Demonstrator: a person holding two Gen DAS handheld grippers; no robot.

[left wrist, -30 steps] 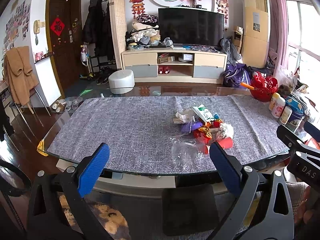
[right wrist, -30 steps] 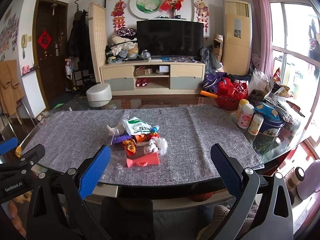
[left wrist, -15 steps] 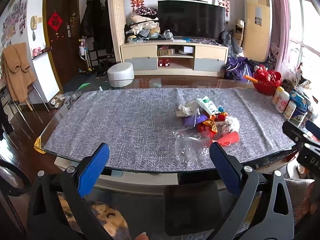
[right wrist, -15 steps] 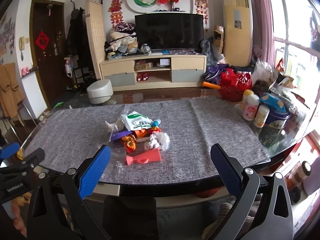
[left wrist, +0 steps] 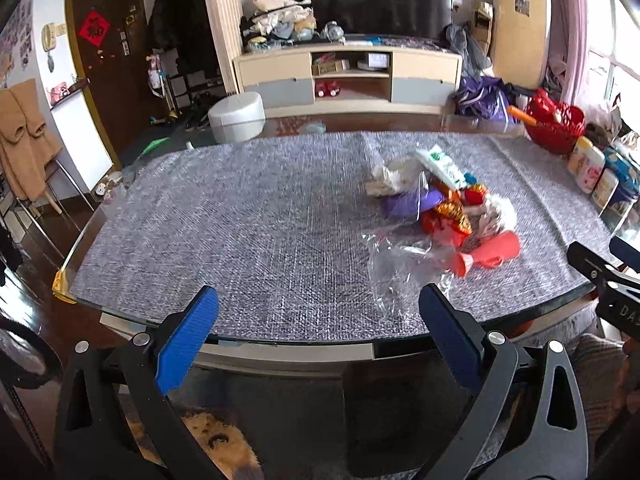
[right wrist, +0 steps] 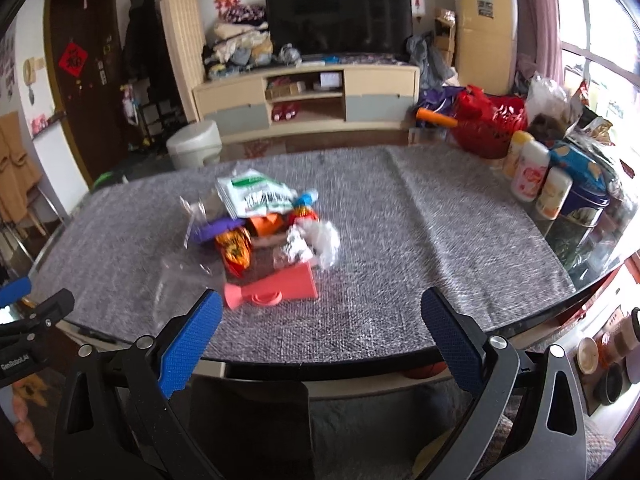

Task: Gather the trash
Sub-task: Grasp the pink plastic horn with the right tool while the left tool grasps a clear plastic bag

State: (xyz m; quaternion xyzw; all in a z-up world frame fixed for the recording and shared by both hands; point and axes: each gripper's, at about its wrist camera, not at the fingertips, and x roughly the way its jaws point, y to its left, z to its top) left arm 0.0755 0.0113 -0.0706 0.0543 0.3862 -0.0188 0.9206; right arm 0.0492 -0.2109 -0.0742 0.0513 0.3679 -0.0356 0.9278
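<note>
Trash pile (right wrist: 268,232) sits on grey tablecloth (left wrist: 240,220); my left gripper (left wrist: 318,334) and right gripper (right wrist: 320,336) gape wide, empty, and I fear snagging clear plastic bag (left wrist: 404,268) scatters wrappers.

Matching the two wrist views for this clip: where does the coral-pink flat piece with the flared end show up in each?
Left wrist: the coral-pink piece lies right of centre, at the near right edge of the trash pile.
Right wrist: the same piece lies left of centre, nearest the camera, just beyond the left finger.
Shared landmark: the white-and-green packet at the pile's far side.
</note>
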